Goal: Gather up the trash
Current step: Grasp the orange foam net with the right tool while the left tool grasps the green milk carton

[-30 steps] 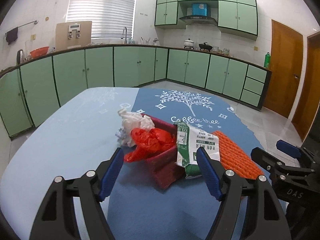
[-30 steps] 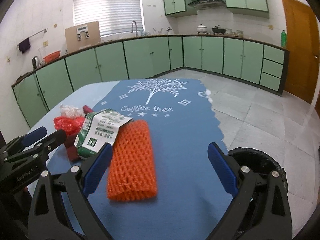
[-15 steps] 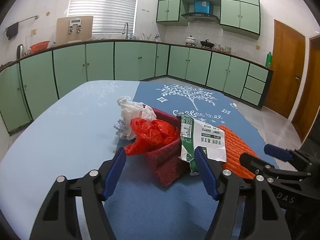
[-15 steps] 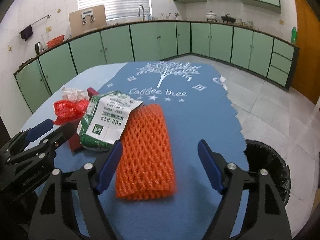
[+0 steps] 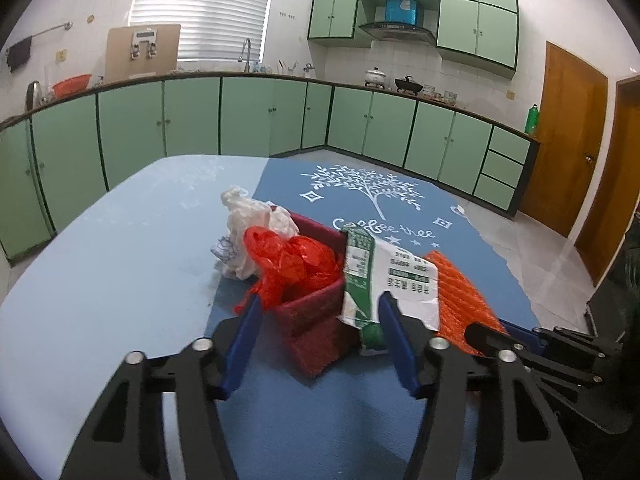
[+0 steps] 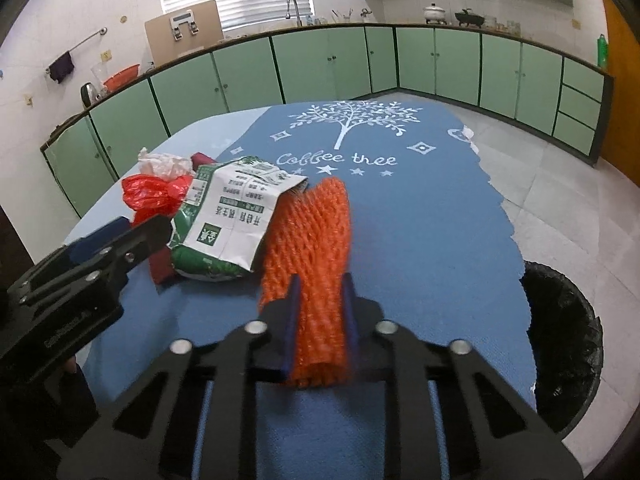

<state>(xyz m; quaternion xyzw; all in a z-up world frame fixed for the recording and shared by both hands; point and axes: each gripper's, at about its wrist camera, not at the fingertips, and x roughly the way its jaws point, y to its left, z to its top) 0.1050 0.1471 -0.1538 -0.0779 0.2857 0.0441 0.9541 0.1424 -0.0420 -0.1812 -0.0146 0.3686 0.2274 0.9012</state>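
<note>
A pile of trash lies on the blue tablecloth [image 6: 404,216]. It holds a crumpled white bag [image 5: 248,220], a red plastic bag [image 5: 296,260], a dark red box [image 5: 316,328], a green-and-white packet [image 5: 384,276] and an orange foam net [image 6: 312,232]. My right gripper [image 6: 320,304] is closing and its blue pads squeeze the near end of the net. My left gripper [image 5: 320,320] straddles the red box. Its jaws are closing, with a gap still showing at each pad. The packet leans on the box beside the right finger [image 5: 396,344].
A black-lined trash bin [image 6: 568,336] stands on the tiled floor off the table's right edge. Green cabinets [image 5: 260,120] line the far walls, and a wooden door [image 5: 568,136] is at the right. The left gripper's body [image 6: 92,264] sits close to the left of the net.
The right jaws went from wide open to pinched on the orange net. The left jaws narrowed around the red box, which now looks closer.
</note>
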